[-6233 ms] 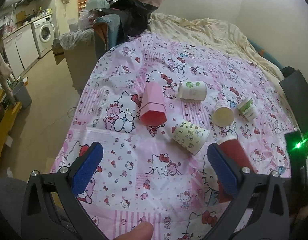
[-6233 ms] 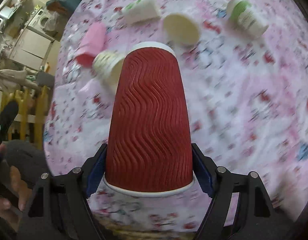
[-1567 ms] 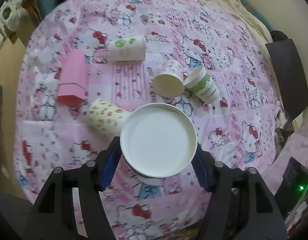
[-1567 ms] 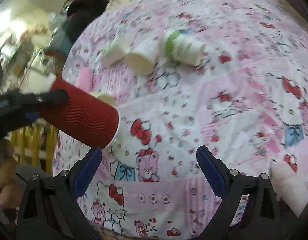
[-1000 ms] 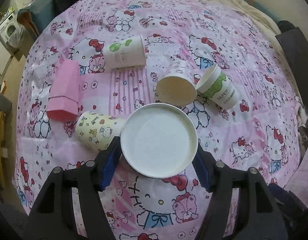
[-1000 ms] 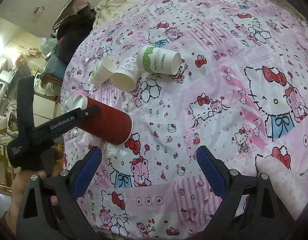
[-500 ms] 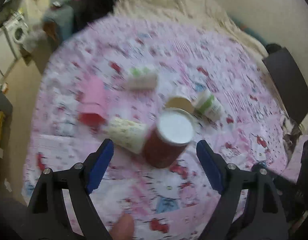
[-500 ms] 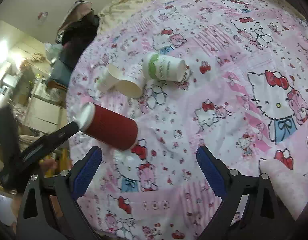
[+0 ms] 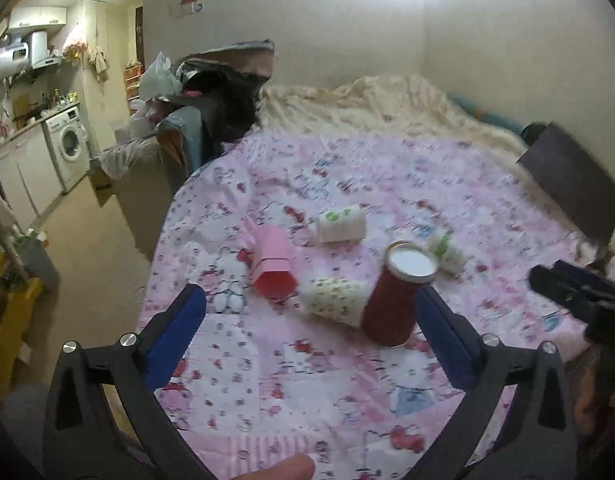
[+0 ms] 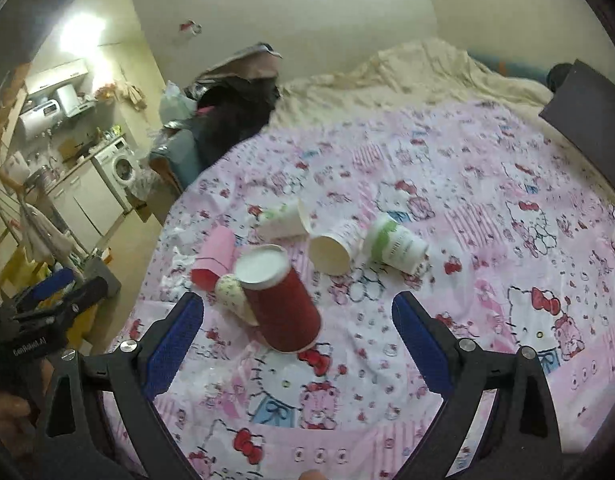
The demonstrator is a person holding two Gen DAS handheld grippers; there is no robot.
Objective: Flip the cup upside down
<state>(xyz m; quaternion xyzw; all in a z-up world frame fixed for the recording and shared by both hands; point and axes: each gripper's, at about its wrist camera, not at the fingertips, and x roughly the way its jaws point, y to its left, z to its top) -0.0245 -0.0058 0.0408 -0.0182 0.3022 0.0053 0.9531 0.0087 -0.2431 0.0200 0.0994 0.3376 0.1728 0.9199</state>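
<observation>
The red ribbed paper cup (image 9: 396,300) stands upside down on the pink cartoon-print sheet, white base up; it also shows in the right wrist view (image 10: 281,300). My left gripper (image 9: 309,330) is open and empty, pulled back in front of the cup. My right gripper (image 10: 297,330) is open and empty, also drawn back from the cup. The left gripper shows at the left edge of the right wrist view (image 10: 55,300).
Several other cups lie on their sides: a pink one (image 9: 273,264), a patterned one (image 9: 335,296), a white one (image 10: 333,248), two green-printed ones (image 10: 395,244) (image 9: 341,224). A dark board (image 9: 571,188) stands at the right. Piled bags (image 9: 223,92) sit at the bed's far left.
My left gripper has let go of the red cup, which now stands upside down, and has pulled back and tilted up. The right gripper has also tilted up.
</observation>
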